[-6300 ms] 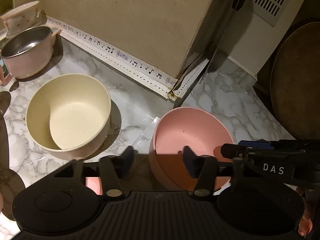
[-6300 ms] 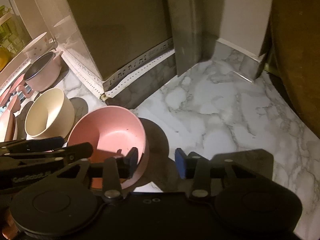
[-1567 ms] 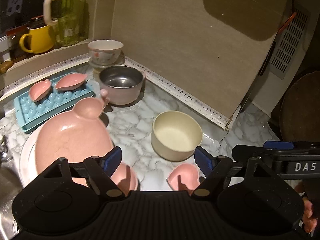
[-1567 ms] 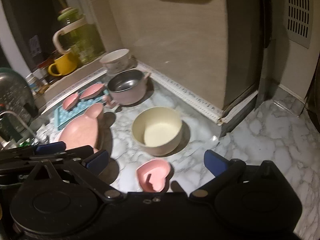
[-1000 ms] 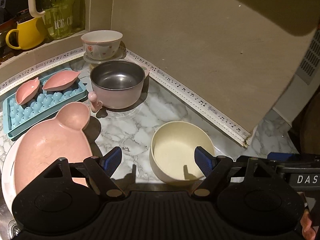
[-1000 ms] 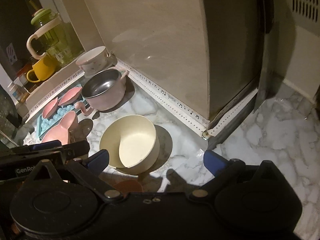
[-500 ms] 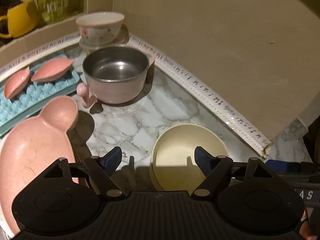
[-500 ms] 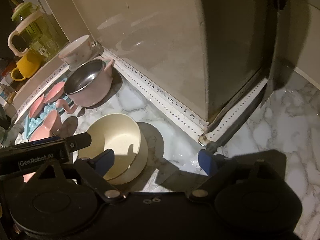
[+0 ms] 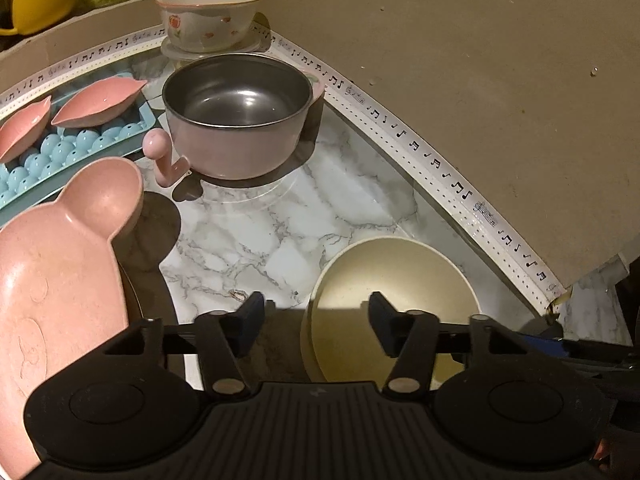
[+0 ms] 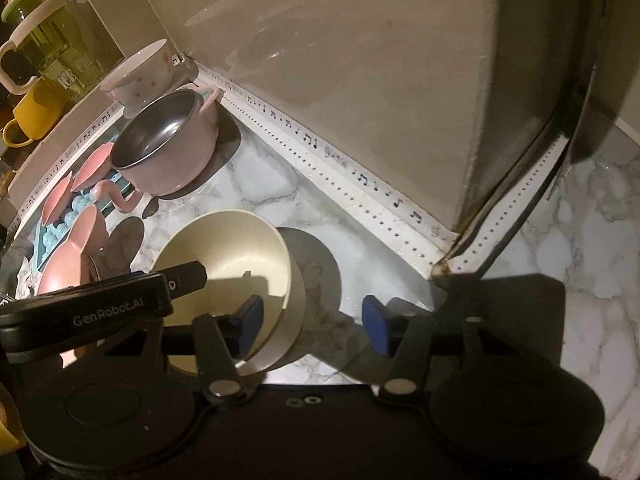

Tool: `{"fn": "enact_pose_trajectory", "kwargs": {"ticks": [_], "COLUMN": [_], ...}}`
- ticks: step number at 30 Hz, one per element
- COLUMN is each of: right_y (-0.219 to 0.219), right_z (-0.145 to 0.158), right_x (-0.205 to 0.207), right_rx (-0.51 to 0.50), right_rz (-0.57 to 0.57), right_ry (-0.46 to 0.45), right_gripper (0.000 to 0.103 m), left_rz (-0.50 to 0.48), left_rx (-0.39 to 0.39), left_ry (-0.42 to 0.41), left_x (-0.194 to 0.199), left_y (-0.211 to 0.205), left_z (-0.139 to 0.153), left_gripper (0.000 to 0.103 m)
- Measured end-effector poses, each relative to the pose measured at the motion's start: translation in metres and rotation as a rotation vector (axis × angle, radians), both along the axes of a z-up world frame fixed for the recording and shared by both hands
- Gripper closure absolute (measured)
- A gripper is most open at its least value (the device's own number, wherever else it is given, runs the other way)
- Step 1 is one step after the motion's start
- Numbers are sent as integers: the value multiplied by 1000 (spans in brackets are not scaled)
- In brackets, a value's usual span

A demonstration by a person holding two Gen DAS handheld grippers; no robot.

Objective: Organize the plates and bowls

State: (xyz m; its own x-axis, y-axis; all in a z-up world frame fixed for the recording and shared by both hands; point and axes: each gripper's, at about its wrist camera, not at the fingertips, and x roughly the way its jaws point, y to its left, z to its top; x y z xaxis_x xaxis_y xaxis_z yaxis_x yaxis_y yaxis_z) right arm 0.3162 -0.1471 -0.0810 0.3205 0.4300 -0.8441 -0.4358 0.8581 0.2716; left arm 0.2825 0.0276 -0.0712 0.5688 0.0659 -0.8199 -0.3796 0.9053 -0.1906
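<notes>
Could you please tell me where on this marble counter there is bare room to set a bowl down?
Bare marble lies between the cream bowl, the steel-lined pink pot and the note-patterned wall strip, and right of the wall corner. It is crowded on the pot's far side: bear-shaped plate, blue tray, floral bowl.

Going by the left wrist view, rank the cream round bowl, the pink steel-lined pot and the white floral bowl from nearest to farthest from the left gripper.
1. Cream round bowl: its near rim sits between the fingers of the left gripper.
2. Pink steel-lined pot: mid-counter, up and left of the cream bowl.
3. White floral bowl: behind the pot, in the back corner.
</notes>
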Motion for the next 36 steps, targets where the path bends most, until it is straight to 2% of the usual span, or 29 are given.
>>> {"fn": "enact_pose_trajectory", "kwargs": {"ticks": [2,5,6,12,22,36], "right_y": [2,5,6,11,7,-10], "right_z": [-1,-1,0,2,7,43], "right_x": [0,0,-1,-2,-11,-40], "right_rx": [-4,1,2,-4,-25,3], "right_rz": [1,3,3,10,6,-7], "right_ry": [6,10,11,5,-5,-55], "right_gripper": [65,74,78,94,94,94], "left_rz": [5,12,14,9,-10,-49], "left_rx": [-12,-27,-29,-30,-29,-35], "left_ry": [4,7,9,13,16,-27], "left_x": [0,0,0,-1,-12,-50], "left_y": [0,0,0,-1,-5,-13], "left_z": [0,-1,-2,-2,6,40], "left_gripper": [66,74,79,89,89,89]}}
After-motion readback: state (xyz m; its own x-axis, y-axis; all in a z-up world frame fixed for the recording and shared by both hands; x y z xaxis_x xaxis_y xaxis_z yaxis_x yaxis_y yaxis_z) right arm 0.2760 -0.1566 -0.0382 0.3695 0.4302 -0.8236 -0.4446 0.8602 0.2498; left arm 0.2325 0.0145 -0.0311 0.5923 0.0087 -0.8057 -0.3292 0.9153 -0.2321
